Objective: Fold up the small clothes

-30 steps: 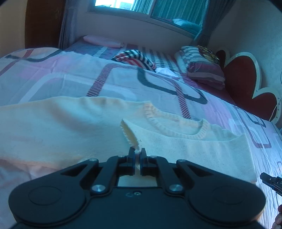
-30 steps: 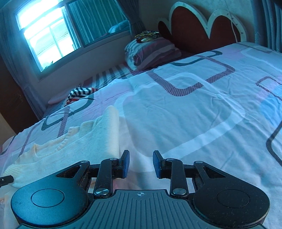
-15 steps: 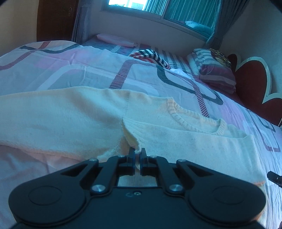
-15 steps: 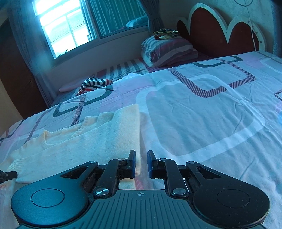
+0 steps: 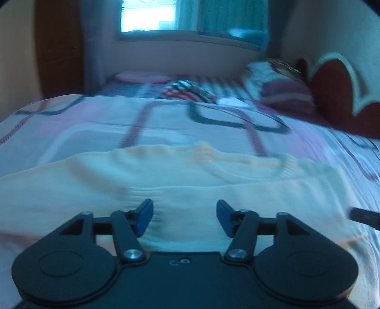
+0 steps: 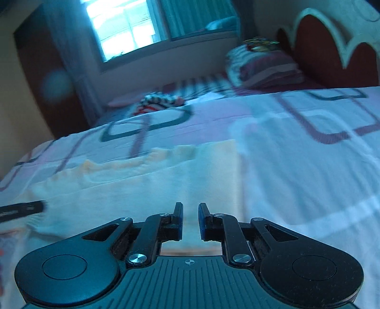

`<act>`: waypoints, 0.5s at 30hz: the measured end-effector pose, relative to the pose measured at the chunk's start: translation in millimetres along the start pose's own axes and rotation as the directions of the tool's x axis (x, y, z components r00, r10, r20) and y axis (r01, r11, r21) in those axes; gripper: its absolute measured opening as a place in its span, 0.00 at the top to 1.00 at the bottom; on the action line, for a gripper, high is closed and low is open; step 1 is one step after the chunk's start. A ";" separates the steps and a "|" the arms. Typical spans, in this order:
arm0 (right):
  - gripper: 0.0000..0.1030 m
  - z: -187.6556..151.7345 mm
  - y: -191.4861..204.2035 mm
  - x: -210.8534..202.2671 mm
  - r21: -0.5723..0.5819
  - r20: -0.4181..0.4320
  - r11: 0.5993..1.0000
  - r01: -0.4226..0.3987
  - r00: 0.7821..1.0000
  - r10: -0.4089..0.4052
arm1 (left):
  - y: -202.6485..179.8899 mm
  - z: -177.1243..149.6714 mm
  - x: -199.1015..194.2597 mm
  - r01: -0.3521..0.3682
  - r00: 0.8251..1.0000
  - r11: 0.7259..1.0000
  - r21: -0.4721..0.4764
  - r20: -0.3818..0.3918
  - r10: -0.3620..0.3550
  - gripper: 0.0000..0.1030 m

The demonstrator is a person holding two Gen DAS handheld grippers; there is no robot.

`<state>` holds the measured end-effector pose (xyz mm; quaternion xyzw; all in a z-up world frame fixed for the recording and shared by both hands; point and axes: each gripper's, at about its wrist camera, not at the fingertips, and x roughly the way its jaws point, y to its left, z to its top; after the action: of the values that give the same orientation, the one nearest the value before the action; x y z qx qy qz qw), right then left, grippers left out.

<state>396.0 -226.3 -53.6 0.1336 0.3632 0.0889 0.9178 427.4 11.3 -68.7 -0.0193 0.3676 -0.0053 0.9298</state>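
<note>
The cream top (image 5: pixel 180 180) lies flat on the bed (image 5: pixel 71 123), partly folded I think, with more folds to do; the left claw (image 5: pixel 184 217) gapes wide and the right claw (image 6: pixel 190 219) is narrow, both holding nothing.

- Left wrist camera sits low over the cream sweater (image 5: pixel 166 180), facing the window (image 5: pixel 147 16).
- Right wrist camera, equally low, faces likewise; both share sweater, bed (image 6: pixel 296 152), headboard (image 6: pixel 332 54).

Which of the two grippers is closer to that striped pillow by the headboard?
Right. The right gripper works the sweater's edge on the side of the striped pillow; the left gripper hovers open farther along the sweater, away from it.
</note>
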 end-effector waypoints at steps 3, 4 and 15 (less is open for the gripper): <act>0.86 -2.2 21.4 23.1 -0.054 -0.049 0.996 -0.077 0.996 0.075 | -16.3 -4.4 17.2 -0.003 0.999 0.999 0.047 -0.035 0.004 0.42; 0.86 -3.5 24.9 28.4 -0.073 -0.062 0.993 -0.089 0.994 0.084 | -12.8 -4.9 21.8 -0.015 0.999 0.999 0.039 -0.048 0.017 0.42; 0.88 48.0 -48.1 34.5 0.086 0.057 0.996 0.021 0.998 -0.026 | 26.5 9.2 31.1 -0.065 0.996 0.998 0.012 -0.059 0.065 0.45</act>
<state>457.1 -271.6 -57.1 0.1709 0.3415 0.0586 0.9223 456.3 37.3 -84.2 -0.0025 0.3954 0.0225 0.9182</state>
